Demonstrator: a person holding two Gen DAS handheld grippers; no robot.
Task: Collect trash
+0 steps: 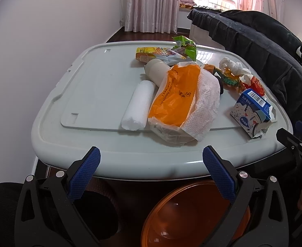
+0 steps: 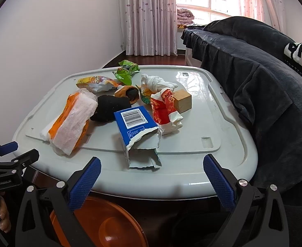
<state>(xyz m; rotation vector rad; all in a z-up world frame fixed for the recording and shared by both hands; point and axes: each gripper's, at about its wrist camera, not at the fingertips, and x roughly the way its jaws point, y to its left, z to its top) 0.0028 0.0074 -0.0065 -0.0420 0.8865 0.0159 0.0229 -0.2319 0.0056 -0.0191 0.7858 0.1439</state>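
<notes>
Trash lies on a pale grey lid-like table top [image 1: 89, 94] [image 2: 212, 127]. An orange plastic bag with paper towel [image 1: 177, 96] [image 2: 70, 123] lies mid-table. A torn blue carton [image 1: 252, 111] [image 2: 138, 131] lies nearest the right gripper. A red wrapper [image 2: 163, 107], a crumpled white tissue [image 1: 231, 65] [image 2: 157, 82], a yellow packet [image 1: 155, 54] [image 2: 95, 83] and a green wrapper [image 1: 184, 45] [image 2: 127, 71] lie farther back. My left gripper [image 1: 151, 173] and right gripper [image 2: 152, 181] are both open and empty, at the table's near edge.
An orange basin [image 1: 194, 216] [image 2: 101, 224] sits on the floor below the near edge. A white roll [image 1: 137, 105], a beige cylinder [image 1: 157, 70], a black cloth [image 2: 109, 107] and a wooden block [image 2: 183, 100] lie on the table. A dark blanket-covered sofa [image 2: 264, 86] stands at right.
</notes>
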